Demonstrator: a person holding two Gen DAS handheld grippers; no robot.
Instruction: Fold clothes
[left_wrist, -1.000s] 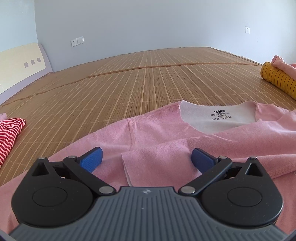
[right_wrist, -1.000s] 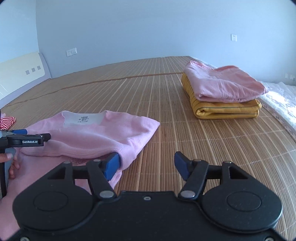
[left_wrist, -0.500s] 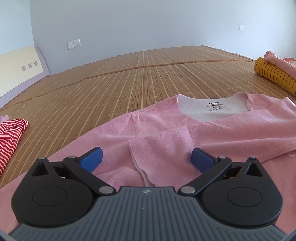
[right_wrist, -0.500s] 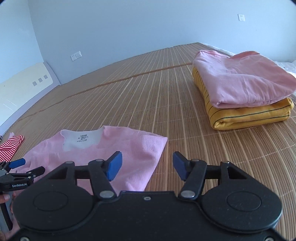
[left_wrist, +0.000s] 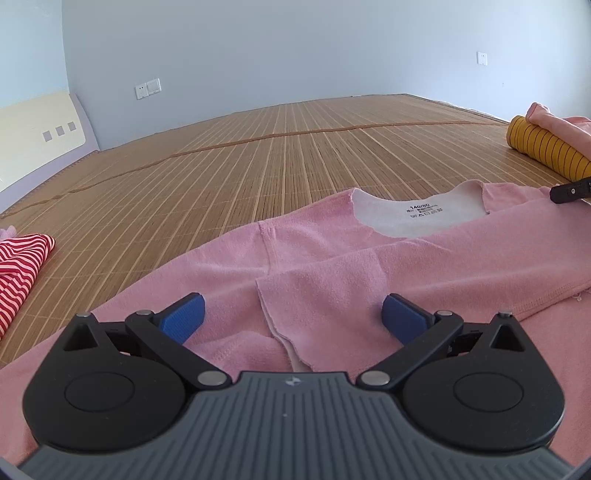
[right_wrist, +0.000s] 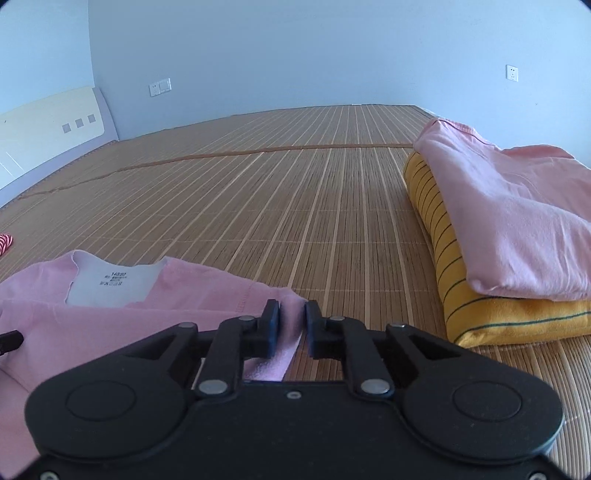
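Plenty of bare bamboo mat beyond the pink shirt. Your left gripper hovers low over its folded sleeve, fingers spread wide; your right gripper pinches the shirt's right edge, near the folded stack.

A soft, fuzzy fleece-like cloth is seen in the pink top, its white inner neck panel printed matt. The bamboo mat is shown as slatted, lightly glossy strips. Matt black plastic is seen on the left gripper, with ribbed blue pads and shiny metal rivets. Smooth pink cotton is laid over yellow striped knit.
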